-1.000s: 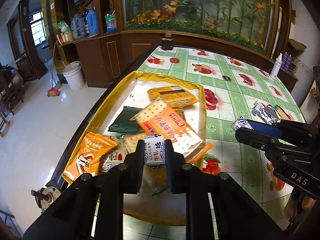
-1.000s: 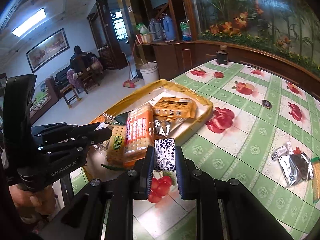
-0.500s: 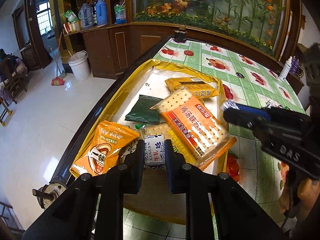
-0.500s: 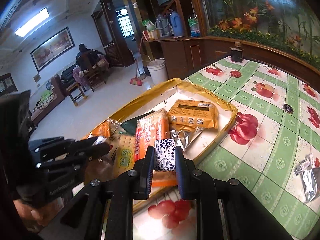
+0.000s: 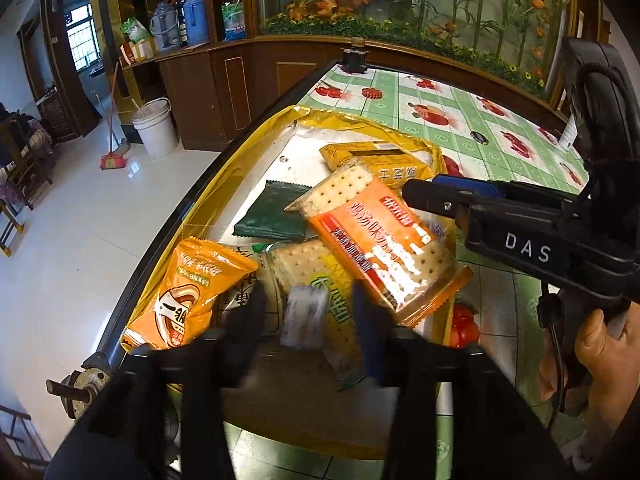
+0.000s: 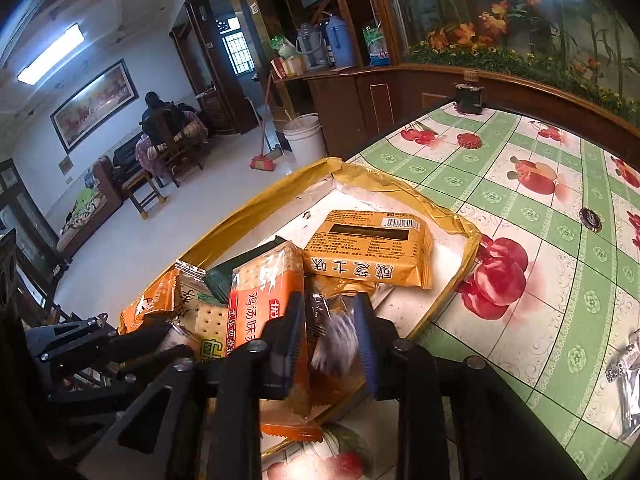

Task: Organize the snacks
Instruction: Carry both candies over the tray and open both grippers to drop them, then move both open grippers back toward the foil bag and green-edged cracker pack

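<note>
Item: small blue-and-white packet (image 5: 302,314), blurred, dropping free between the left gripper (image 5: 308,312) jaws, which are opening above the gold tray (image 5: 224,184). Second small packet (image 6: 334,340) likewise slipping loose between the right gripper (image 6: 330,338) jaws, just starting to part. Judgement: both snacks are landing on the tray's pile; tabletop strays remaining.

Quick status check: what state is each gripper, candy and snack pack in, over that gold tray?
left gripper: opening, blurred candy between jaws, released
right gripper: opening, second candy slipping free
gold tray: holding snacks
orange cracker pack: sealed, atop pile
green packet: flat, sealed
</note>
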`<state>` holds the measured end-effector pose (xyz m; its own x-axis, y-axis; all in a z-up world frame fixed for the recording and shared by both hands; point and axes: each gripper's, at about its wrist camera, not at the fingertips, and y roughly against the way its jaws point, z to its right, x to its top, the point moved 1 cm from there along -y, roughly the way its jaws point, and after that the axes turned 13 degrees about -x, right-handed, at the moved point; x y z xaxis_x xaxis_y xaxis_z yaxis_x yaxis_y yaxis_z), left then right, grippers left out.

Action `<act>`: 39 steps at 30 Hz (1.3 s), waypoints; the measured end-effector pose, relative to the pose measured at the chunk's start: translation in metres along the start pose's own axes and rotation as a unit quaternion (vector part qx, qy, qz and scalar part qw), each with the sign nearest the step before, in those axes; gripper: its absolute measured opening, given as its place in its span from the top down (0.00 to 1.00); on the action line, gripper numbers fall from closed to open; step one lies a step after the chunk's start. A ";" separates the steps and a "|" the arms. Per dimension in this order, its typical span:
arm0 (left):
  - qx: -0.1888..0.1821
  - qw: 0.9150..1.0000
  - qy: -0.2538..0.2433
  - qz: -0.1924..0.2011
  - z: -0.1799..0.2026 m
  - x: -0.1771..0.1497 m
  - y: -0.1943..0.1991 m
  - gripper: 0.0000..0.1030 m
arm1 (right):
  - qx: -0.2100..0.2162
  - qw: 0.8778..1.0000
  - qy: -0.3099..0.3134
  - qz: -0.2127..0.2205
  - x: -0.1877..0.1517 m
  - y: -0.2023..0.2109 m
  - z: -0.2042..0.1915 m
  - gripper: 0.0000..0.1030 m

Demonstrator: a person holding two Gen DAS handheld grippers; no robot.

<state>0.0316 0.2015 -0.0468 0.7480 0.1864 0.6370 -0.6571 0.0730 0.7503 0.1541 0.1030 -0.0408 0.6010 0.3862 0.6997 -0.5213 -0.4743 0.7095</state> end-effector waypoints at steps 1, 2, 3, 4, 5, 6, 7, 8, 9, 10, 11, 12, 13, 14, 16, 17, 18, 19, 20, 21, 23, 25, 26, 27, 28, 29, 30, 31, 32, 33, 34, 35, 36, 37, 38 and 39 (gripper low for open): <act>-0.001 1.000 0.001 0.007 0.001 0.001 0.003 0.34 | -0.001 1.000 -0.001 0.002 0.000 0.001 0.001 0.62; -0.001 1.000 0.000 0.015 0.002 0.001 0.006 0.33 | -0.001 1.000 -0.003 0.005 -0.001 0.004 0.002 0.62; 0.001 1.000 -0.002 0.018 0.003 0.002 0.007 0.33 | -0.002 1.000 -0.004 0.007 -0.002 0.007 0.004 0.62; 0.002 1.000 -0.002 0.019 0.003 0.003 0.008 0.33 | -0.003 1.000 -0.006 0.010 -0.003 0.011 0.005 0.62; 0.002 1.000 -0.001 0.019 0.003 0.003 0.009 0.33 | -0.004 1.000 -0.010 0.014 -0.003 0.015 0.008 0.60; 0.000 1.000 0.001 0.019 0.003 0.003 0.009 0.33 | -0.003 1.000 -0.014 0.016 -0.004 0.018 0.011 0.56; -0.002 1.000 0.002 0.017 0.004 0.003 0.009 0.33 | -0.004 1.000 -0.016 0.016 -0.004 0.019 0.013 0.54; -0.001 1.000 0.003 0.017 0.004 0.002 0.010 0.33 | -0.007 1.000 -0.017 0.016 -0.004 0.020 0.014 0.54; -0.001 1.000 0.003 0.017 0.005 0.002 0.011 0.33 | -0.006 1.000 -0.019 0.017 -0.005 0.023 0.016 0.54; -0.002 1.000 0.004 0.018 0.005 0.002 0.013 0.33 | -0.004 1.000 -0.023 0.019 -0.006 0.025 0.018 0.54; -0.002 1.000 0.004 0.019 0.005 0.002 0.014 0.33 | -0.002 0.999 -0.026 0.020 -0.007 0.027 0.019 0.54; -0.001 1.000 0.005 0.020 0.005 0.002 0.015 0.33 | -0.002 0.999 -0.028 0.022 -0.008 0.030 0.020 0.53; 0.001 1.000 0.006 0.022 0.005 0.003 0.017 0.33 | -0.004 0.999 -0.028 0.024 -0.009 0.033 0.021 0.49; -0.001 1.000 0.007 0.023 0.006 0.003 0.018 0.33 | -0.004 0.999 -0.029 0.025 -0.010 0.036 0.022 0.48; -0.002 1.000 0.007 0.026 0.008 0.003 0.020 0.33 | -0.004 0.999 -0.032 0.027 -0.013 0.041 0.024 0.48; -0.002 1.000 0.006 0.026 0.009 0.003 0.022 0.33 | -0.005 0.999 -0.033 0.029 -0.015 0.045 0.026 0.48; -0.004 1.000 0.004 0.027 0.012 0.003 0.022 0.33 | -0.006 0.999 -0.035 0.031 -0.017 0.047 0.028 0.48; -0.005 1.000 0.002 0.027 0.015 0.004 0.023 0.33 | -0.008 0.999 -0.038 0.032 -0.019 0.050 0.030 0.48; -0.006 1.000 -0.001 0.027 0.018 0.004 0.023 0.33 | -0.010 0.999 -0.041 0.034 -0.022 0.055 0.033 0.48; -0.008 1.000 -0.004 0.027 0.022 0.004 0.024 0.33 | -0.012 0.998 -0.043 0.035 -0.024 0.058 0.036 0.48; -0.014 1.000 -0.011 0.025 0.031 0.004 0.024 0.33 | -0.019 0.998 -0.049 0.038 -0.031 0.067 0.044 0.48; -0.018 0.999 -0.020 0.025 0.041 0.004 0.024 0.33 | -0.026 0.997 -0.060 0.042 -0.039 0.078 0.055 0.48; -0.020 0.999 -0.025 0.025 0.046 0.004 0.023 0.33 | -0.032 0.996 -0.065 0.044 -0.043 0.083 0.061 0.48; -0.023 0.999 -0.030 0.024 0.052 0.005 0.023 0.33 | -0.039 0.996 -0.070 0.045 -0.047 0.088 0.068 0.48; -0.026 0.999 -0.036 0.022 0.059 0.005 0.022 0.33 | -0.044 0.995 -0.078 0.045 -0.051 0.093 0.076 0.48; -0.030 0.998 -0.042 0.021 0.065 0.005 0.021 0.33 | -0.049 0.994 -0.086 0.045 -0.056 0.098 0.085 0.48; -0.032 0.998 -0.048 0.021 0.072 0.006 0.021 0.33 | -0.055 0.993 -0.094 0.047 -0.061 0.103 0.093 0.48; -0.036 0.998 -0.055 0.020 0.079 0.006 0.020 0.33 | -0.062 0.992 -0.100 0.047 -0.066 0.108 0.101 0.48; -0.038 0.997 -0.060 0.020 0.085 0.007 0.020 0.33 | -0.068 0.991 -0.106 0.047 -0.070 0.112 0.107 0.48; -0.041 0.997 -0.067 0.018 0.092 0.007 0.019 0.33 | -0.073 0.990 -0.112 0.047 -0.074 0.116 0.114 0.48; -0.044 0.996 -0.071 0.017 0.097 0.007 0.018 0.33 | -0.078 0.989 -0.119 0.048 -0.079 0.120 0.122 0.48; -0.046 0.996 -0.076 0.016 0.103 0.007 0.016 0.33 | -0.084 0.987 -0.125 0.049 -0.083 0.124 0.129 0.48; -0.049 0.995 -0.081 0.014 0.109 0.007 0.014 0.33 | -0.090 0.986 -0.130 0.049 -0.087 0.128 0.135 0.48; -0.052 0.995 -0.085 0.011 0.114 0.007 0.012 0.33 | -0.095 0.985 -0.136 0.049 -0.092 0.131 0.142 0.48; -0.055 0.994 -0.089 0.009 0.119 0.007 0.011 0.33 | -0.099 0.984 -0.142 0.049 -0.096 0.135 0.149 0.48; -0.056 0.994 -0.093 0.008 0.124 0.007 0.010 0.33 | -0.103 0.983 -0.147 0.048 -0.099 0.138 0.154 0.48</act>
<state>0.0419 0.0816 -0.0131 0.7345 0.0044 0.6786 -0.6678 0.1827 0.7216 0.1157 -0.1222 -0.0254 0.6754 0.0883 0.7321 -0.6783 -0.3150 0.6638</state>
